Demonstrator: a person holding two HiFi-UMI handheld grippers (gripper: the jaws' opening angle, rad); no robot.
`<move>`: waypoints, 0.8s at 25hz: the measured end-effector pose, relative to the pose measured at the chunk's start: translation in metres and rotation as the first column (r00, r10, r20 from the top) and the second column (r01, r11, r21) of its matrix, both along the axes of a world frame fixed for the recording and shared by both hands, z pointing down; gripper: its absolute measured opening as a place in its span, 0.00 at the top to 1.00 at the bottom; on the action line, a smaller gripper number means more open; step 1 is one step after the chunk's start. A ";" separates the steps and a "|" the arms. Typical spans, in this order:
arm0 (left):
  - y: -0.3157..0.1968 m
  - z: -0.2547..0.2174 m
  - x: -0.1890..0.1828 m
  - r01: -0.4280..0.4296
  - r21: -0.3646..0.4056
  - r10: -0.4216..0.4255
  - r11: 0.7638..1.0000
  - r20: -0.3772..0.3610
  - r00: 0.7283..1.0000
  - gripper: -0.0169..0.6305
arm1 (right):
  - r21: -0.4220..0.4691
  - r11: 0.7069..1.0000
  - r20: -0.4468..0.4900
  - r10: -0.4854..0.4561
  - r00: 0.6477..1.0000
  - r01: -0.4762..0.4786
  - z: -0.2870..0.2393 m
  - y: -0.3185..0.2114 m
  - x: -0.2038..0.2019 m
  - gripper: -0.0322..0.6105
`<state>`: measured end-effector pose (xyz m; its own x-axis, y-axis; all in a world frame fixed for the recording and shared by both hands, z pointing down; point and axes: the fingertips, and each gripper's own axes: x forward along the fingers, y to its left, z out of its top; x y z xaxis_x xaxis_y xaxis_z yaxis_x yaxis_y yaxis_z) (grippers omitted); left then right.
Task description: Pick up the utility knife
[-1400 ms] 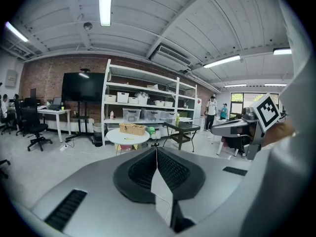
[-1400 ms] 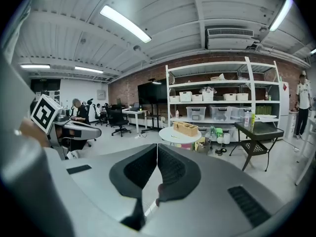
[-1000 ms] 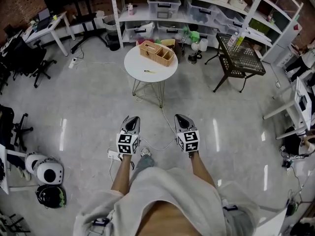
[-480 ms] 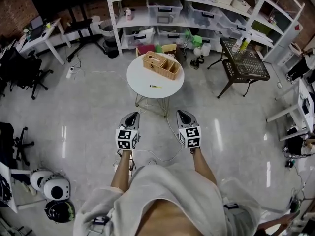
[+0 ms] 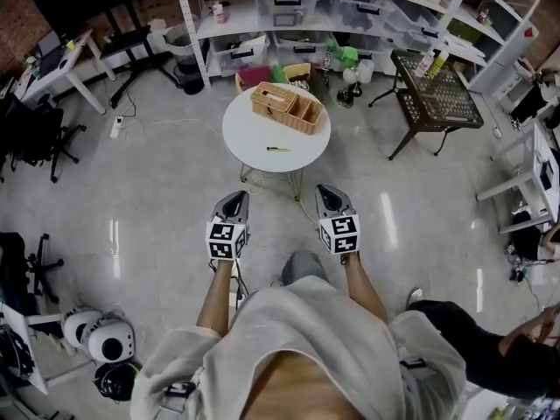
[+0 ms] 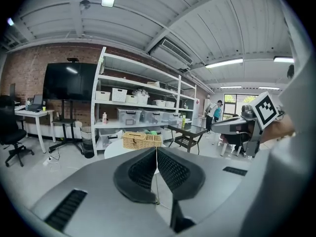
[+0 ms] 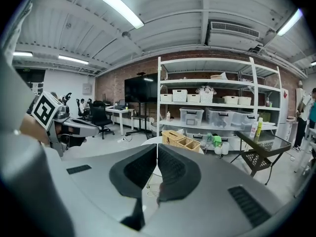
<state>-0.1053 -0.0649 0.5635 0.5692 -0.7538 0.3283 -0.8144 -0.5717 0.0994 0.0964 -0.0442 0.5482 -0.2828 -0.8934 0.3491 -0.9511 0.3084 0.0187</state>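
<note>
left gripper (image 5: 234,201) — jaws pressed together, nothing in them | right gripper (image 5: 326,196) same deal, closed and empty | utility knife (image 5: 278,149) lying on the round white surface (image 5: 249,134), near the wicker basket (image 5: 287,107) — well apart from both grippers, which hang over the grey floor (image 5: 157,191)

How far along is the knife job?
Nothing looks done: the utility knife lies on the round table, untouched. In hand: nothing; the left gripper and right gripper have jaws shut, empty, short of the table. Left: reach it, open, grab, lift.
</note>
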 end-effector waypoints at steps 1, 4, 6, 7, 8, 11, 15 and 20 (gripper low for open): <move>-0.002 0.002 0.000 -0.003 -0.003 0.003 1.000 0.001 1.000 0.94 | -0.003 1.000 -0.001 0.003 1.000 -0.003 0.002 -0.002 0.000 0.90; -0.013 0.008 -0.001 -0.005 -0.013 0.005 1.000 0.002 1.000 0.94 | -0.010 1.000 0.001 0.006 1.000 -0.006 0.007 -0.012 0.000 0.90; -0.022 0.009 0.000 -0.004 -0.017 0.004 1.000 0.003 1.000 0.94 | -0.014 1.000 0.003 0.003 1.000 -0.003 0.009 -0.021 0.000 0.90; -0.027 0.009 0.001 -0.002 -0.018 0.002 1.000 0.003 1.000 0.94 | -0.017 1.000 0.003 0.002 1.000 -0.002 0.010 -0.027 0.000 0.90; -0.033 0.010 0.001 0.000 -0.020 0.000 1.000 0.003 1.000 0.94 | -0.019 1.000 0.003 0.000 1.000 0.000 0.010 -0.033 0.001 0.90; -0.053 0.010 0.002 0.009 -0.023 -0.009 1.000 0.004 1.000 0.94 | -0.019 1.000 0.007 -0.007 1.000 0.007 0.011 -0.055 0.001 0.90; -0.084 0.010 0.004 0.026 -0.025 -0.026 0.999 0.007 1.000 0.94 | -0.022 0.999 0.016 -0.024 1.000 0.025 0.012 -0.088 0.002 0.90; -0.128 0.010 0.011 0.054 -0.034 -0.054 0.998 0.011 0.998 0.94 | -0.026 0.998 0.022 -0.056 0.998 0.057 0.014 -0.136 0.008 0.90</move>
<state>-0.0940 -0.1928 0.5739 0.5242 -0.7717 0.3602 -0.8452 -0.5231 0.1094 0.1043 -0.1805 0.5618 -0.3400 -0.8662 0.3662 -0.9323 0.3616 -0.0104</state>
